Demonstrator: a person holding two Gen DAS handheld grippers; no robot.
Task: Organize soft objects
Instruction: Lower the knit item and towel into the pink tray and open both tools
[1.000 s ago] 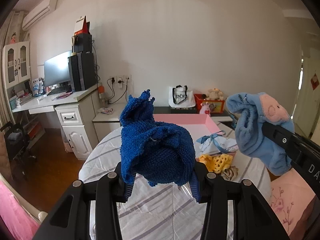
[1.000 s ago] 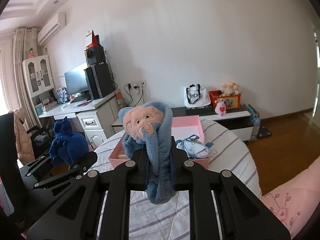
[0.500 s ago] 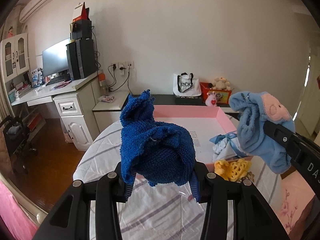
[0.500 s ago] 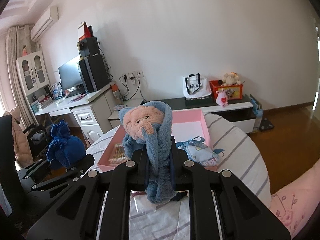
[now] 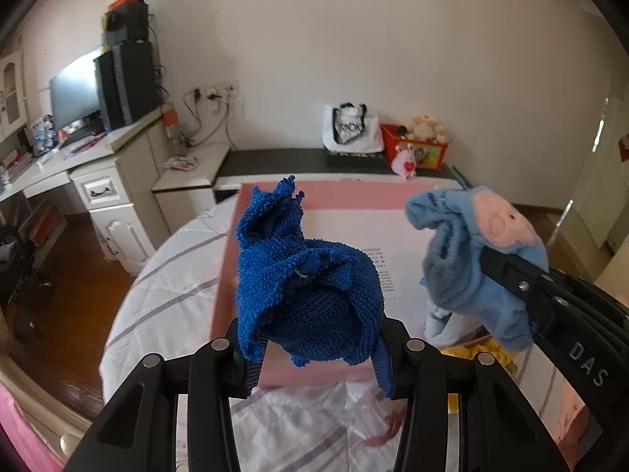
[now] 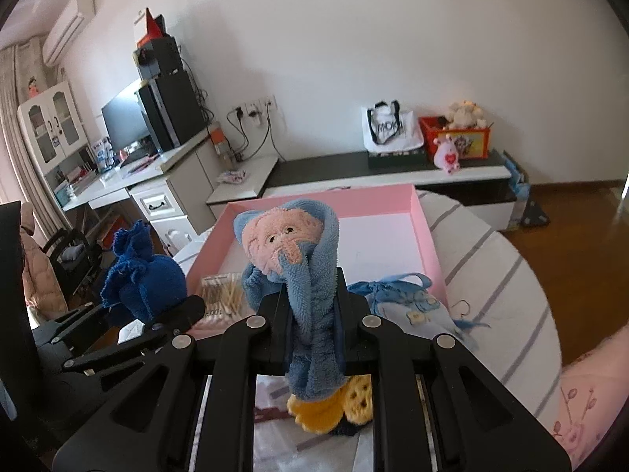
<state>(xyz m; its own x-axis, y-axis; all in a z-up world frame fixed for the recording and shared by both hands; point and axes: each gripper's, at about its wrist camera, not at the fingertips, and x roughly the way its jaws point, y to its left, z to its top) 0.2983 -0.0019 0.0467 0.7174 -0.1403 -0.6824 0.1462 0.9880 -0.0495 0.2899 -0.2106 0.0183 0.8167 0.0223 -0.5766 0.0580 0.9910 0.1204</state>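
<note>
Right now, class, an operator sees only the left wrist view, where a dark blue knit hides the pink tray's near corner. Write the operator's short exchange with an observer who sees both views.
Operator: What's in the tray behind my dark blue knit?
Observer: A pack of cotton swabs lies in the pink tray's near left corner.
Operator: And that pale scrap below the light blue plush?
Observer: It's a pale blue pouch tied with a blue ribbon, at the tray's near right corner.
</note>
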